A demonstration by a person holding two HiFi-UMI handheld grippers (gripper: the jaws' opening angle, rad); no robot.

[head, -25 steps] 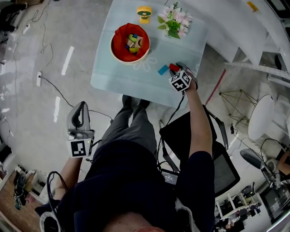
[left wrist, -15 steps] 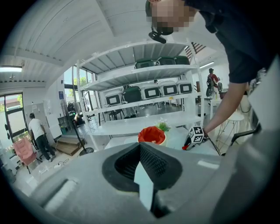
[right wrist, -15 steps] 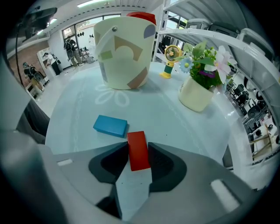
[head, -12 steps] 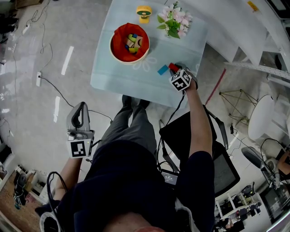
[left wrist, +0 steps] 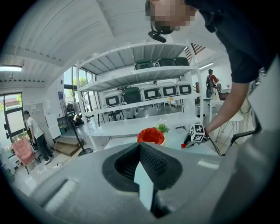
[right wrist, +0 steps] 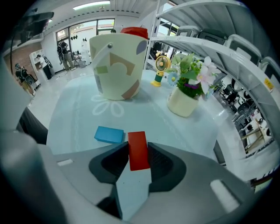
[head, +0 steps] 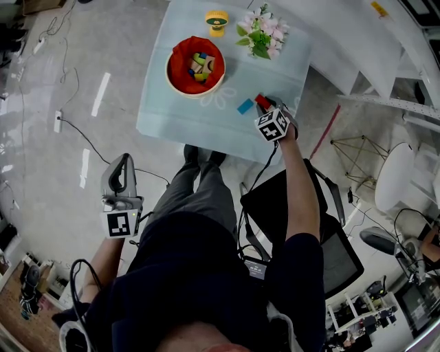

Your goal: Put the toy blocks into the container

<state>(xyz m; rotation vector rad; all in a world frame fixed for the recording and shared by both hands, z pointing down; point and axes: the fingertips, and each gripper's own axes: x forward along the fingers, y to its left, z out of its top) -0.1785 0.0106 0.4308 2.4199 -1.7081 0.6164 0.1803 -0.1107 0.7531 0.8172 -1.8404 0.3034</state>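
A red block (right wrist: 138,150) lies on the pale blue table (head: 179,117) near its right front edge. My right gripper (right wrist: 139,151) points steeply down at the table and is shut on the red block (head: 261,101); its jaws have just been closing. A blue block (right wrist: 109,134) lies flat just left of it, also seen from above (head: 245,106). The container (head: 195,66), a cream bucket with a red lining, holds several blocks and stands farther back on the left (right wrist: 117,65). My left gripper (head: 124,161) hangs shut and holds nothing, off the table over the floor (left wrist: 141,151).
A vase of flowers (head: 261,34) and a small yellow toy fan (head: 216,20) stand at the table's far edge. A black chair (head: 330,240) is under my right arm. A cable (head: 82,130) runs across the floor on the left.
My right gripper has stayed over the red block with only a slight shift. My left gripper has not moved.
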